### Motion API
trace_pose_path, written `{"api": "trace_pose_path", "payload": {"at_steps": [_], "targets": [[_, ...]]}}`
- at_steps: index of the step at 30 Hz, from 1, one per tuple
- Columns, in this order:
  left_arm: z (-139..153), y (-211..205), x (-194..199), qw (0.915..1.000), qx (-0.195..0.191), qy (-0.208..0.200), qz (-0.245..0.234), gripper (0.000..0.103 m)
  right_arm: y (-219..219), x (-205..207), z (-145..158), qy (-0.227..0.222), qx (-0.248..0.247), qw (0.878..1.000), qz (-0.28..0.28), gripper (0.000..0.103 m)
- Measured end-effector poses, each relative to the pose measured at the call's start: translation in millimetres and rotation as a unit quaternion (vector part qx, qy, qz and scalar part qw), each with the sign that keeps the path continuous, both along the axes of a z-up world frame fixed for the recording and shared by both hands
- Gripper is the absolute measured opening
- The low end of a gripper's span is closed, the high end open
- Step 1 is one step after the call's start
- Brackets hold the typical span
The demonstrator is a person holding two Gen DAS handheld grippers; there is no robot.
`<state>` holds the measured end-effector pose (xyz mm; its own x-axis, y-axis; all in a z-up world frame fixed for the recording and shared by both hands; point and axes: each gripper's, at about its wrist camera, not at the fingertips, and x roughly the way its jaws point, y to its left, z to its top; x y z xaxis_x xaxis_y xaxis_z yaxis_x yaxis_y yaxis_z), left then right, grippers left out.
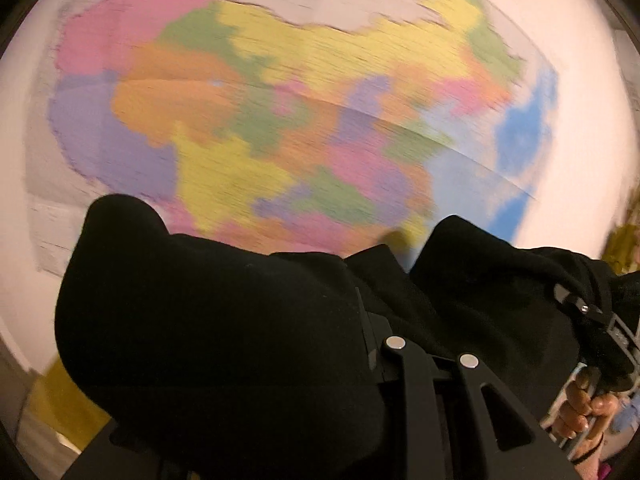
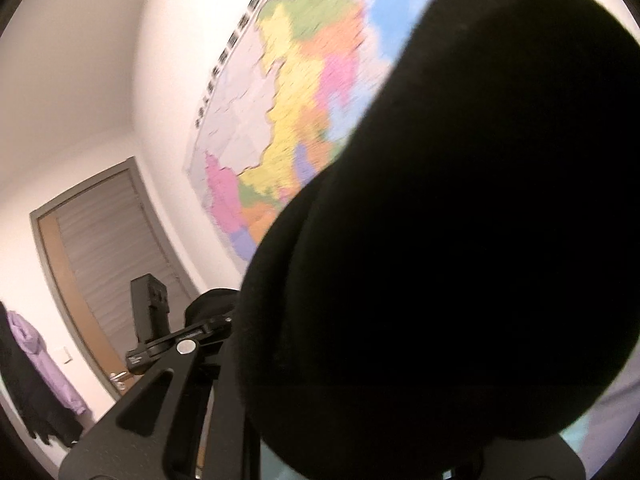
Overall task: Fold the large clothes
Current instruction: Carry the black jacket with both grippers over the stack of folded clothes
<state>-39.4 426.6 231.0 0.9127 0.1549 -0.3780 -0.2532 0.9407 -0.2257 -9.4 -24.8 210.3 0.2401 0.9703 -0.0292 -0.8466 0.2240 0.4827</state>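
Note:
A black garment (image 1: 208, 320) is bunched over my left gripper (image 1: 384, 312) and hides both fingers; the cloth stretches right to the other gripper (image 1: 592, 320) held by a hand (image 1: 580, 408). In the right wrist view the same black garment (image 2: 460, 240) drapes over my right gripper (image 2: 280, 320) and fills most of the frame. One finger (image 2: 150, 304) shows at the left; the other is hidden under the cloth. Both grippers are raised and point up at the wall. The cloth appears pinched in each, with the jaws hidden.
A large coloured wall map (image 1: 280, 120) fills the wall ahead and shows in the right wrist view (image 2: 288, 92). A grey door (image 2: 104, 240) stands to the left. A purple garment (image 2: 40, 360) and a black one hang beside it.

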Motion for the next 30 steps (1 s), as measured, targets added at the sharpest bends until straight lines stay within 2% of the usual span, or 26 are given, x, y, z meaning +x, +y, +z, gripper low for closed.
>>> {"api": "trace_pose_path", "payload": {"at_steps": [5,8,10,11,12,14,16,17,18,19,21,24,26,28,29,30], "targets": [[7.7,70.4,-7.5,0.9973,0.017,0.006,0.072,0.023,79.2,3.6,3.4,0.003,0.004,0.999,0.050,0.019],[13.8,117.3,-20.1,0.9921,0.030,-0.010,0.122,0.023,124.0,-3.3,0.5,-0.007,0.012,0.997,0.076,0.019],[9.3,144.0,-34.3,0.9894,0.033,-0.024,0.140,0.023,147.6,-10.6,-12.5,-0.013,0.018,0.995,0.099,0.019],[-2.5,161.2,-42.9,0.9867,0.036,-0.029,0.156,0.024,157.9,-14.6,-22.2,-0.018,0.015,0.994,0.110,0.019],[-14.4,173.6,-47.6,0.9855,0.030,-0.029,0.165,0.024,173.0,-20.5,-45.9,-0.016,0.008,0.992,0.122,0.019],[-54.8,201.5,-53.7,0.9832,0.010,-0.003,0.182,0.024,195.7,-25.0,-86.1,0.004,-0.031,0.989,0.148,0.020],[-119.0,231.7,-54.5,0.9761,-0.023,0.058,0.208,0.024,221.5,-26.4,-149.2,0.052,-0.103,0.979,0.167,0.021],[-159.8,247.6,-55.8,0.9701,-0.053,0.093,0.218,0.024,231.8,-27.0,-183.7,0.081,-0.145,0.971,0.174,0.022],[-183.1,255.7,-56.9,0.9660,-0.073,0.113,0.221,0.023,237.0,-27.8,-204.9,0.099,-0.175,0.963,0.177,0.024],[-208.0,263.7,-60.5,0.9604,-0.097,0.129,0.227,0.023,238.5,-29.3,-226.1,0.118,-0.202,0.956,0.179,0.029],[-239.0,272.1,-74.8,0.9574,-0.127,0.124,0.227,0.024,221.0,-31.0,-244.9,0.134,-0.190,0.955,0.184,0.039],[-239.7,276.8,-89.6,0.9596,-0.145,0.103,0.218,0.028,191.6,-28.6,-238.1,0.134,-0.174,0.958,0.184,0.051],[-235.1,274.1,-87.7,0.9625,-0.132,0.103,0.213,0.030,165.0,-23.7,-232.7,0.136,-0.166,0.960,0.179,0.061],[-233.0,269.8,-83.0,0.9632,-0.121,0.116,0.211,0.034,147.8,-24.1,-235.7,0.152,-0.157,0.962,0.163,0.061],[-233.8,268.3,-78.3,0.9638,-0.124,0.115,0.207,0.036,133.7,5.3,-230.0,0.163,-0.155,0.962,0.156,0.061],[-233.3,268.4,-78.0,0.9640,-0.127,0.113,0.205,0.037,127.9,7.8,-230.4,0.172,-0.153,0.963,0.142,0.062]]}}
